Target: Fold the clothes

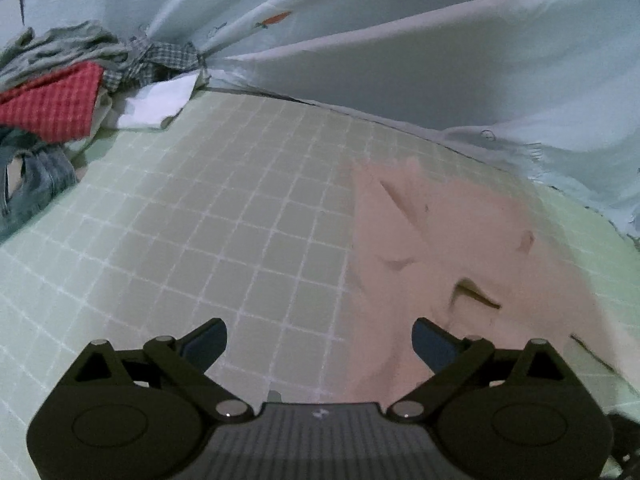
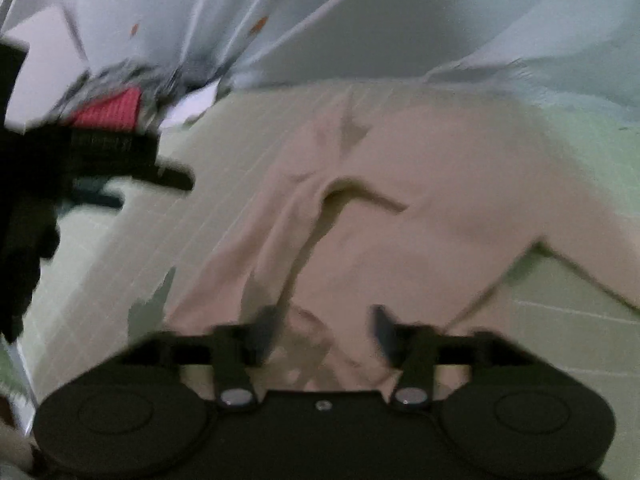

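Garment spread out, first grasp not yet made.

Pink garment (image 1: 460,248) lies rumpled on the green checked bed sheet (image 1: 200,220), at two o'clock of the left claw (image 1: 320,338), whose jaws stand spread and empty; the right claw (image 2: 320,332), also spread, hovers over its near edge. Clothes pile (image 1: 56,92) waits at ten o'clock. Next, I judge, each claw must pinch an edge.

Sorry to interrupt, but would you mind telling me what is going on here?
A person with two handheld claws is folding clothes on a green checked sheet. A pink garment lies spread out. The left claw hangs open at its edge; the right claw is open over its near end. Unfolded clothes wait behind.
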